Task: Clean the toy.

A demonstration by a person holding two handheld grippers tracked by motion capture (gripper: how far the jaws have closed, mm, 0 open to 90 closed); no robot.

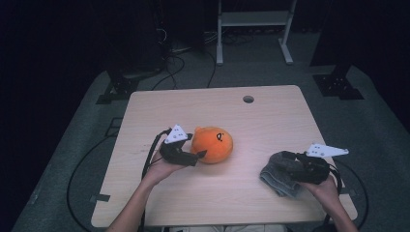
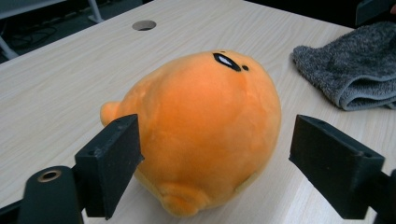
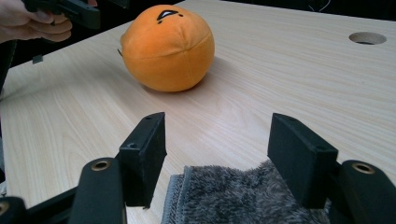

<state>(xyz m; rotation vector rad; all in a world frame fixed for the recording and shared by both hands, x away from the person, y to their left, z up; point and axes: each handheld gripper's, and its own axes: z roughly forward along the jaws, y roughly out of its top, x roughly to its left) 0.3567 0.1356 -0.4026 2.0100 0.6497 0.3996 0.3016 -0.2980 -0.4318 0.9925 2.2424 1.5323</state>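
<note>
Between the spread jaws of the left tool (image 2: 212, 163), untouched by either pad, sits the orange plush (image 2: 201, 130).

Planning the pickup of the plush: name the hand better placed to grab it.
Left. The left gripper has its open jaws either side of the plush, not yet pressing. The right gripper sits over the towel, well away.

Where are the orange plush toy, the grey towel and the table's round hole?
orange plush toy (image 2: 205, 126), left gripper view, body centre.
grey towel (image 1: 276, 175), high view, folded edge.
round hole (image 1: 248, 99), high view, its opening.
</note>
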